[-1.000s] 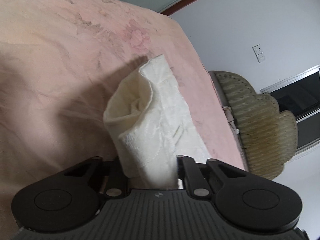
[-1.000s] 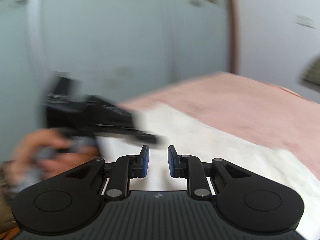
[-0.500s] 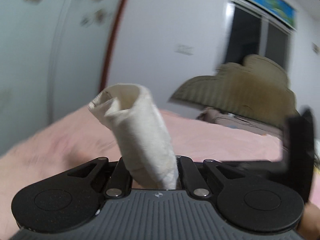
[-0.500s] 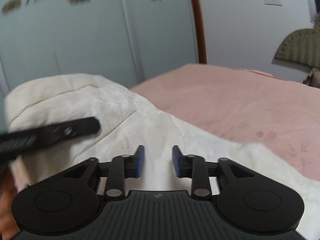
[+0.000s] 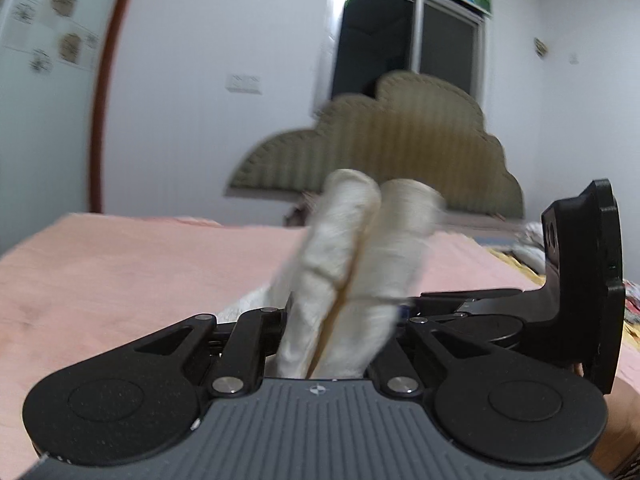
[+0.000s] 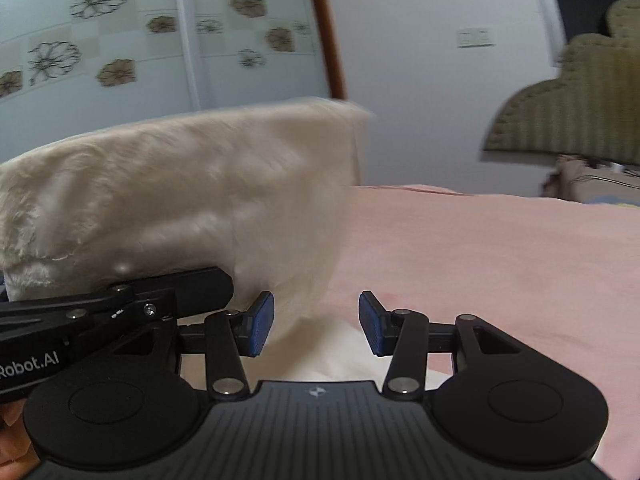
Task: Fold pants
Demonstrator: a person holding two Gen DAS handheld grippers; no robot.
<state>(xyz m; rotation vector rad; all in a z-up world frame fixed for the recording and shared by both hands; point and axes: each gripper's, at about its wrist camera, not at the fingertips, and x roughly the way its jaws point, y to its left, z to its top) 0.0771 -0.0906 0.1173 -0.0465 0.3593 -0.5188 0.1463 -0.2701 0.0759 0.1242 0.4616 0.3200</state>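
Mid-fold: left gripper point(image 5: 340, 320) clamped on cream pants point(image 5: 352, 264), lifted over pink bed point(image 5: 140, 268). Right gripper point(image 6: 316, 322) jaws just widened, empty (cloth beside, not btwn). Next: lay fold flat.

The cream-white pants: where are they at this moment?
The cream-white fabric pants are pinched in the left gripper, lifted over the pink bedsheet; in the right wrist view they hang left of the open right gripper.

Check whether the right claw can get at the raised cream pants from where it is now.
Probably yes. The right claw is open and empty, and the pants, clamped in the left claw, hang just ahead to its left, with nothing between.
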